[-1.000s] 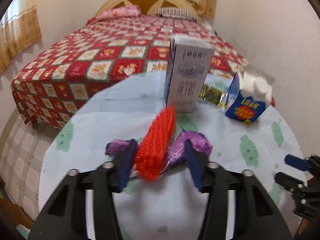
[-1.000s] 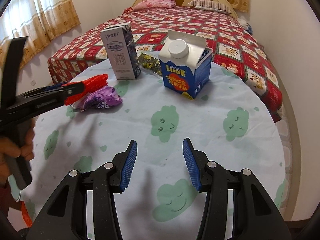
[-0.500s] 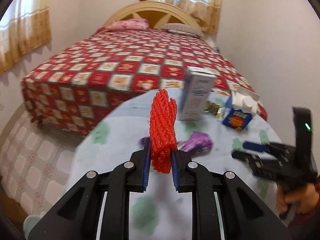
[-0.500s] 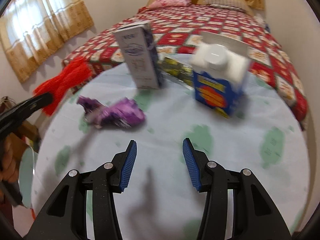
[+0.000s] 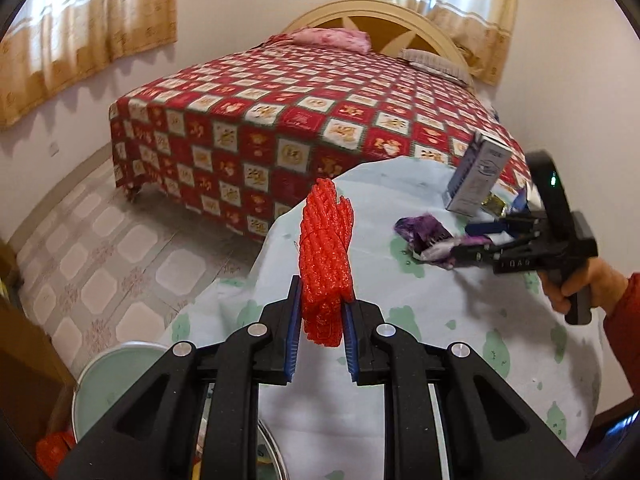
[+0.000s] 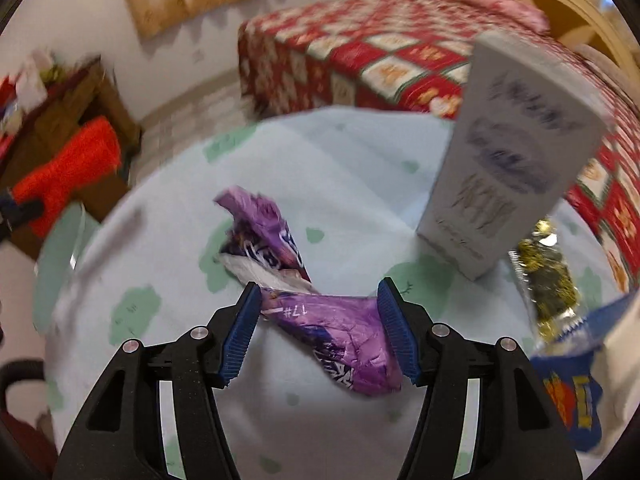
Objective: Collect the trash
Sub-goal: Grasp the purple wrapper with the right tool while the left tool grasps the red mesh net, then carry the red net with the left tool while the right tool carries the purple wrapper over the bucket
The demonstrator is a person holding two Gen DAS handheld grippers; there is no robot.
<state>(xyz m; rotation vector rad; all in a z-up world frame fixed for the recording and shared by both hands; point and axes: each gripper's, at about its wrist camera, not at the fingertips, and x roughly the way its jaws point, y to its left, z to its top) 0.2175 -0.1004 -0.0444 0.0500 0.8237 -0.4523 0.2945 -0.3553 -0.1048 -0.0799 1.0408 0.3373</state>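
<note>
My left gripper point(image 5: 319, 312) is shut on a red foam net point(image 5: 326, 256) and holds it above the left edge of the round table point(image 5: 400, 360). The net also shows in the right wrist view point(image 6: 68, 168). My right gripper point(image 6: 320, 300) is open, its jaws on either side of a crumpled purple wrapper point(image 6: 328, 320) that lies on the table. In the left wrist view the right gripper point(image 5: 480, 236) is at the wrapper point(image 5: 420, 232).
A tall white carton point(image 6: 516, 160) stands behind the wrapper. A gold snack packet point(image 6: 548, 280) and a blue milk carton point(image 6: 576, 384) lie to the right. A pale green bin point(image 5: 116, 384) sits below the table's left edge. A bed point(image 5: 320, 120) stands beyond.
My left gripper closed on the red net and carried it left, off the table's edge. My right gripper moved forward and left until its open jaws flank the purple wrapper.
</note>
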